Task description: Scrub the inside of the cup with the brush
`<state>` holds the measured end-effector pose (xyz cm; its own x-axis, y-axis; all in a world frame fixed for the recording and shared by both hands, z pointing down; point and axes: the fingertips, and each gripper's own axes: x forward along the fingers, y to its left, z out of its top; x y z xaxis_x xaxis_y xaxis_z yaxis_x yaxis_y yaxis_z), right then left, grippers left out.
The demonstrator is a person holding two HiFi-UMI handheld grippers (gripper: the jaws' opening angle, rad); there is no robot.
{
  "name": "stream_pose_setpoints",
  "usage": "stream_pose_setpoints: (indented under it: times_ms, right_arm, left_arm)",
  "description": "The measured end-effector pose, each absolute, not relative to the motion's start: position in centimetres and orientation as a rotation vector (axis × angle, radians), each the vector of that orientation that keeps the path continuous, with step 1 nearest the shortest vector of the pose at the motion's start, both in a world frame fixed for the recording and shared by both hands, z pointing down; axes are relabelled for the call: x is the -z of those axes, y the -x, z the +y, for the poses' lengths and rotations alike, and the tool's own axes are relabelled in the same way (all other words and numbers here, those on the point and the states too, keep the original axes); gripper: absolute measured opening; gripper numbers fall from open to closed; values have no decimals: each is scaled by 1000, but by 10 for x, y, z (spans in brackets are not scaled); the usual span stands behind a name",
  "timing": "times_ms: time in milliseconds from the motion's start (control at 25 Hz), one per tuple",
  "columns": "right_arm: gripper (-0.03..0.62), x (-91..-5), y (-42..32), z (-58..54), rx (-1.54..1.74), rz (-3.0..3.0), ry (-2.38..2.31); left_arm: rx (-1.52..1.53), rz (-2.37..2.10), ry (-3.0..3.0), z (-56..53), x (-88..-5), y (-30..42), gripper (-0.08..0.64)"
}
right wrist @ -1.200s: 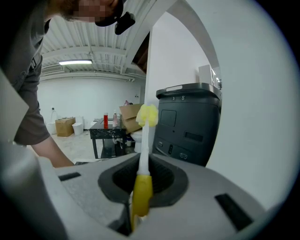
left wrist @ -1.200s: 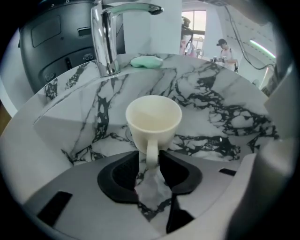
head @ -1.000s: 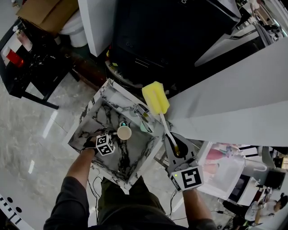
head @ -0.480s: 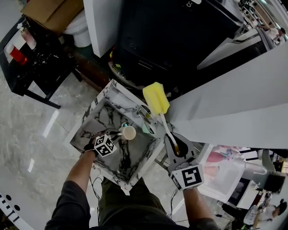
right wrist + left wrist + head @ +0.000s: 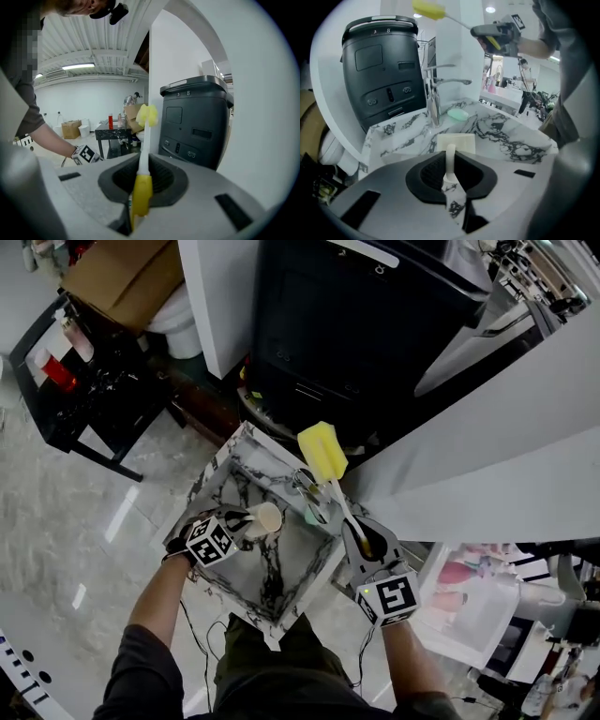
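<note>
- Left tongs (image 5: pixel 450 163) have just been closing; they now grip the handle of the cream ceramic cup (image 5: pixel 456 142).
- The cup is held over the marble-patterned sink (image 5: pixel 269 585), near the chrome tap (image 5: pixel 305 486).
- Right tongs (image 5: pixel 140 185) are clamped on the handle of the yellow sponge-headed brush (image 5: pixel 322 453), with its sponge end raised clear of the cup.

Bright overhead light, glare streaks on the glossy floor (image 5: pixel 80 531), fisheye curve and black corners in gripper views.
</note>
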<state>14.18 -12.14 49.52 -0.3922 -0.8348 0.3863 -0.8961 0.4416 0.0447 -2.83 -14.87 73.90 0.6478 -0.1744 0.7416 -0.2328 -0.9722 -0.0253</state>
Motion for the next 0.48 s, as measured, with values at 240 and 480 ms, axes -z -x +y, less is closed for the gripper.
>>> stream_pose_setpoints:
  times_ms: [240,480]
  right_arm:
    - [34,-497,-136,-127,-252,-2376,-1445]
    - [34,-494,-127,-132,-238,-2401,-1371]
  left_arm:
    - [-1283,-415,-2853,-175,-676,44,46]
    - [-1326,-483,-2902,-193,-619,58,46]
